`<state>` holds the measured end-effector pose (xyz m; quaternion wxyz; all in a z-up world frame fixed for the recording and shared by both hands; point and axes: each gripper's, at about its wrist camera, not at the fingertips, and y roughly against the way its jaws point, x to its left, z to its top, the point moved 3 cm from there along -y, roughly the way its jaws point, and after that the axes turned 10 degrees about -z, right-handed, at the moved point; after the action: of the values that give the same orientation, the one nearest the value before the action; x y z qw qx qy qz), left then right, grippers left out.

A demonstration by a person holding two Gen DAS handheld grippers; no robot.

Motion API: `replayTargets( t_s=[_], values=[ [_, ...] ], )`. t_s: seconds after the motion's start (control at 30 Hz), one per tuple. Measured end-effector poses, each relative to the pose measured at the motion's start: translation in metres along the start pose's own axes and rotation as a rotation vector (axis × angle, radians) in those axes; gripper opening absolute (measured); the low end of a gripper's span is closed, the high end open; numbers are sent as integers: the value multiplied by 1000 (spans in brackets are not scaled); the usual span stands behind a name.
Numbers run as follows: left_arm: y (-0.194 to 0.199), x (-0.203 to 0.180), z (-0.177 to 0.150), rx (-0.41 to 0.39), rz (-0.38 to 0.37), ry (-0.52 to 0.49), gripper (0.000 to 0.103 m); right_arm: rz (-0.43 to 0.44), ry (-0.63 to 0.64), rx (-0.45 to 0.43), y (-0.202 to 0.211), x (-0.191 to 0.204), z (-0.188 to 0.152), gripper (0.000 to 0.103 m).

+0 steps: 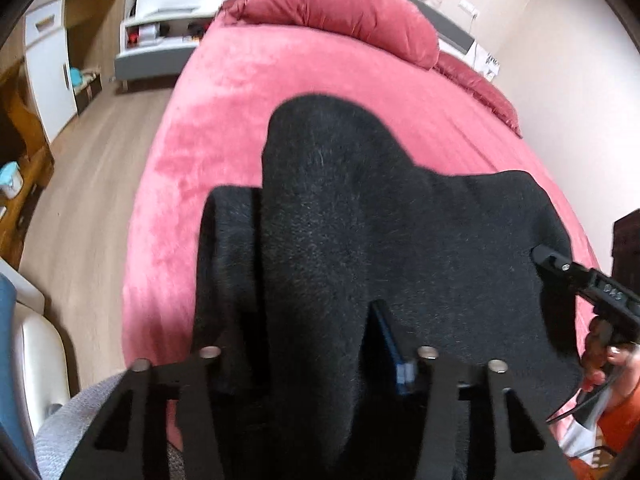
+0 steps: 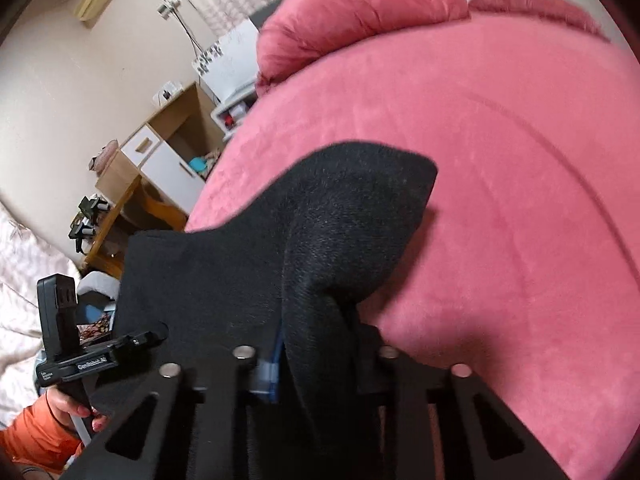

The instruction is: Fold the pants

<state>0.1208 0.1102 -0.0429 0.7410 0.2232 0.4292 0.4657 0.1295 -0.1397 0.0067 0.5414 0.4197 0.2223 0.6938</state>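
Pants location: the black pants (image 1: 344, 240) hang lifted between the two tongs, over the pink bedspread (image 1: 224, 128), with their far end drooping toward the bed ahead of both tools.
Long axis: the held edge runs sideways from the left gripper (image 1: 316, 344) across to the right gripper (image 1: 538, 254); from that edge the cloth falls forward, away from both wrists.
Pointing: in the left view a rounded lobe of the pants points ahead toward the pink pillow (image 1: 340, 4); in the right view the same far end shows as a blunt corner aimed ahead and to the right of the right gripper (image 2: 320, 350).
Look: dark, fuzzy, fleece-like fabric, doubled in thick soft folds; a narrow fold hangs beside the main panel on the left of the left tongs.
Left tongs: clenched on the pants, fabric bunched between the fingers and a blue pad (image 1: 394, 352) showing against the cloth.
Right tongs: clenched on the pants, a thick fold pinched beside a blue pad (image 2: 272, 372).
Only in left view: the right tool's tip biting the right edge of the cloth, the person's hand (image 1: 604, 364) behind it, and wooden floor (image 1: 92, 184) to the left.
Only in right view: the left gripper (image 2: 154, 338) at the cloth's left edge, the hand (image 2: 76, 410) with an orange sleeve, and a wooden cabinet (image 2: 172, 148) beyond.
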Motion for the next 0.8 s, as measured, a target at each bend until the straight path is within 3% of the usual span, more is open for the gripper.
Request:
replayTargets(
  t_s=[0.07, 0.23, 0.37, 0.5, 0.6, 0.67, 0.7, 0.73, 0.8],
  values=[
    [6, -11, 3, -37, 3, -40, 41, 34, 28, -61, 22, 9, 7, 14],
    [-1, -37, 9, -71, 46, -120, 38, 18, 156, -137, 57, 31, 21, 13],
    [-15, -48, 23, -82, -3, -100, 37, -8, 180, -200, 76, 25, 34, 13],
    [-49, -92, 49, -99, -57, -165, 37, -85, 161, -269, 94, -1, 55, 13],
    [-81, -124, 66, -99, -92, -194, 38, -204, 135, -356, 114, -36, 70, 13],
    [-106, -140, 73, -81, -64, -220, 47, -315, 127, -390, 115, -63, 74, 22],
    [-121, -146, 74, -71, 5, -254, 51, -353, 108, -378, 111, -75, 73, 27],
    [-130, -148, 72, -67, 60, -289, 62, -422, 77, -335, 102, -92, 72, 29],
    [-132, -147, 66, -83, 55, -315, 68, -573, 60, -262, 88, -120, 60, 29]
  ],
)
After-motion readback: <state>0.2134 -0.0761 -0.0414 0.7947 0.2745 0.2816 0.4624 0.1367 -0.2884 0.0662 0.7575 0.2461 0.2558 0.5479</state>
